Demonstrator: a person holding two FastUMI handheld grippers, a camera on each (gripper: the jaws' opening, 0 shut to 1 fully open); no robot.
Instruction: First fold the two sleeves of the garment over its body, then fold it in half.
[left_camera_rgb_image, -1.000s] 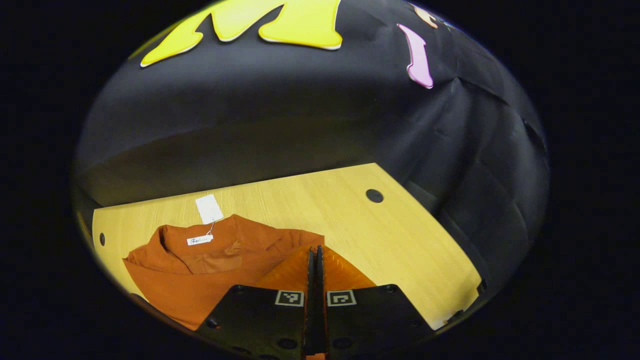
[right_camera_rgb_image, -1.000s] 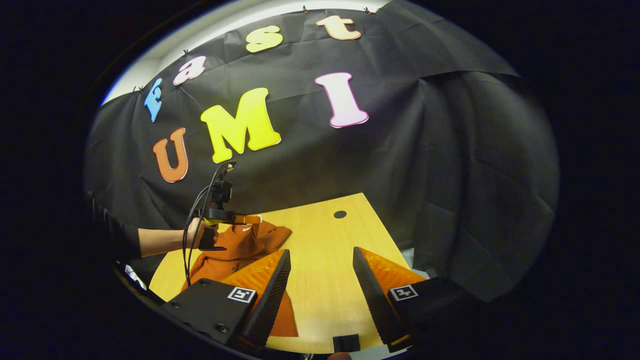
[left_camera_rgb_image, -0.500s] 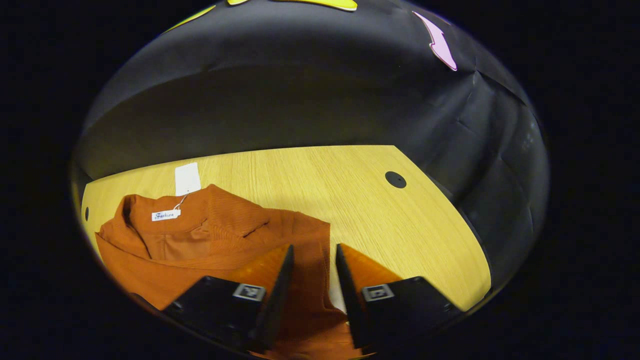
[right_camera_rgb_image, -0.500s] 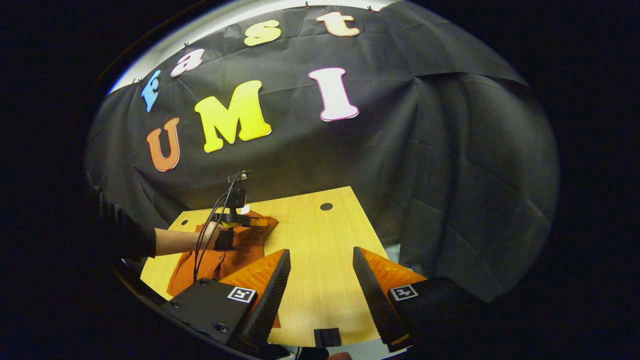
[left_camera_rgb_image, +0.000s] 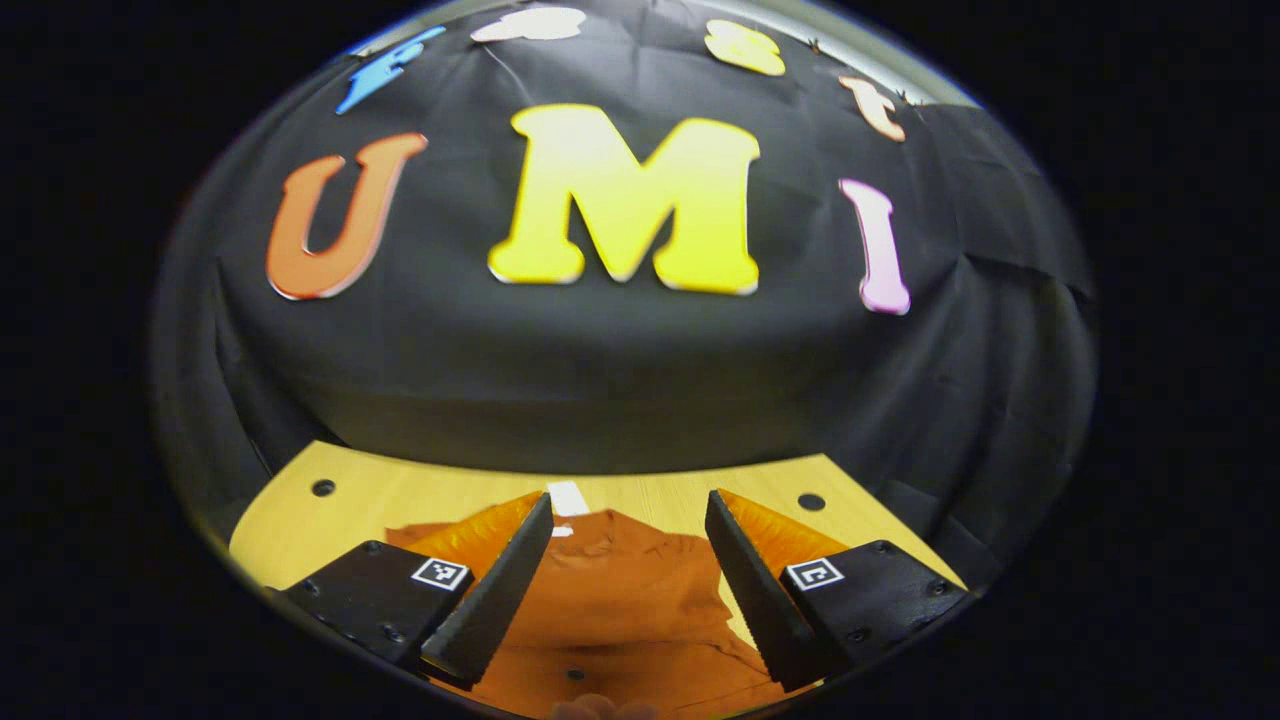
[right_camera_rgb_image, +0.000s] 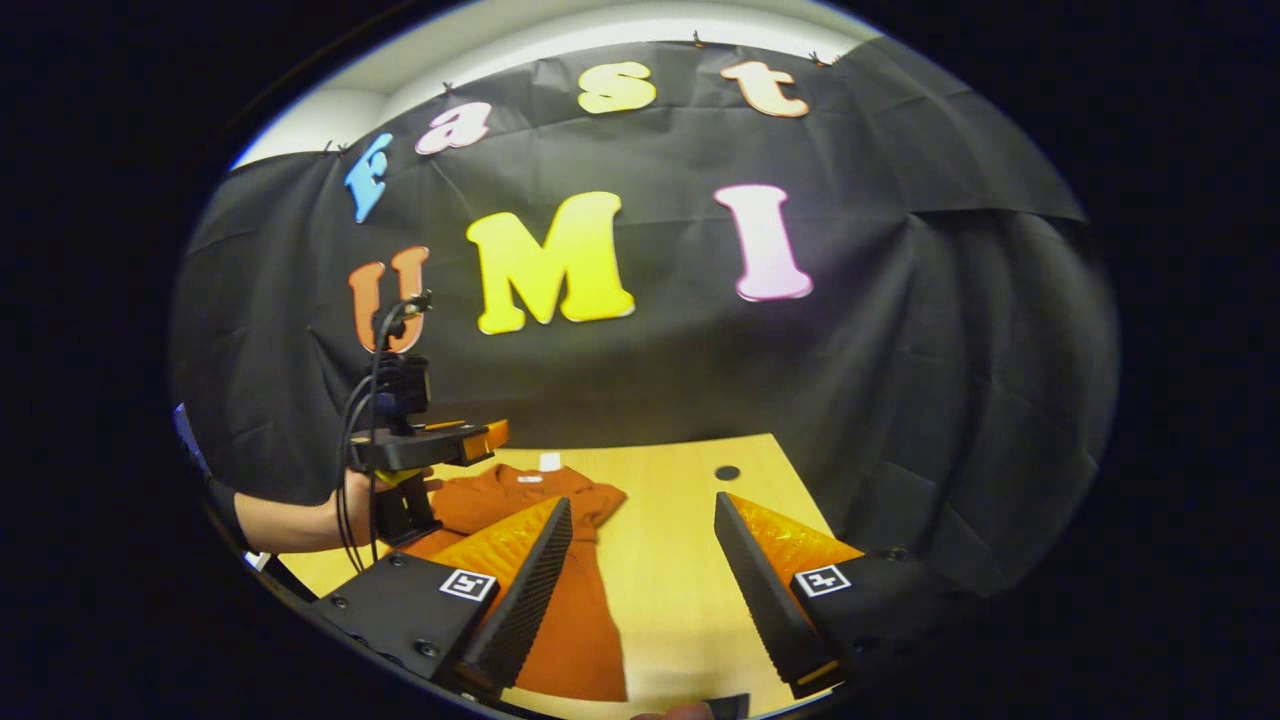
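- The rust-orange garment is being seen lying flat on the wooden table, collar end toward the booth's wall; in the right gripper view the garment is lying on the left part of the table, a long strip of its cloth running toward the near edge.
- A white hang tag is being seen on the table just beyond the collar, and a small white label is being shown at the neck.
- The left gripper is being held above the garment with its two fingers spread wide apart; nothing is being gripped, and orange cloth is being seen through the gap.
- In the right gripper view the left gripper is being held well clear of the cloth, level, by a hand with a dark sleeve; black cables are being seen looping from its top.
- The right gripper is being held open, fingers well apart, over bare table beside the garment; nothing is being gripped, and whether its left finger is touching the cloth cannot be told.
- Round holes are being seen in the tabletop near its far corners.
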